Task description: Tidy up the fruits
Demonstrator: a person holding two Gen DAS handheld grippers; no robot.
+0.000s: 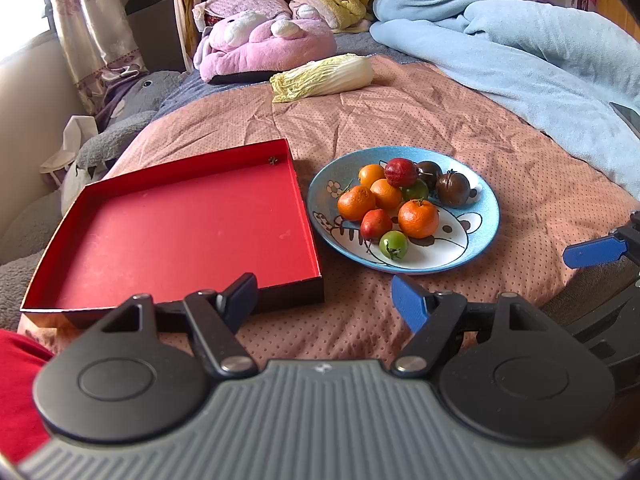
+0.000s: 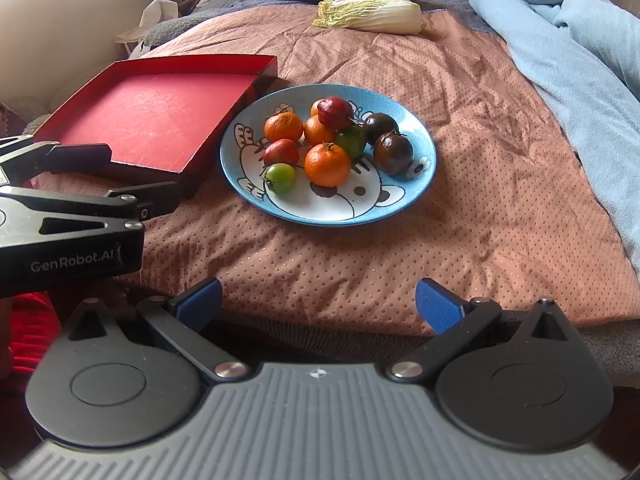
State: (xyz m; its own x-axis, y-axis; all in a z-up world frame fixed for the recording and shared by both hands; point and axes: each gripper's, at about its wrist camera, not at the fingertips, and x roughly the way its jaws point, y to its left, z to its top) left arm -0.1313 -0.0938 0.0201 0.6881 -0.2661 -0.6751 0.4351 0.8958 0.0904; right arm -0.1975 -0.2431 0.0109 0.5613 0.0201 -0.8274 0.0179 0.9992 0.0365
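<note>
The round blue cartoon-printed plate [image 2: 424,168], frame centre, holds every fruit; the shallow red cardboard tray [image 2: 160,116] at its left is bare. Both the left gripper [image 1: 324,296] and right gripper [image 2: 318,300] hang spread, holding nothing. Any pick should take an outer fruit, like the green tomato [image 2: 281,176], squeezed gently.

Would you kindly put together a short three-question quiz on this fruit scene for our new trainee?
1. True or false: the red tray already holds fruit.
2. How many orange fruits lie on the blue plate?
3. Which fruit sits nearest the camera in the right wrist view: A) the green tomato, B) a dark tomato, C) the cabbage?

Key:
1. False; all fruit is on the plate.
2. Four.
3. A.

Both the left gripper and the right gripper are open and hold nothing.
</note>
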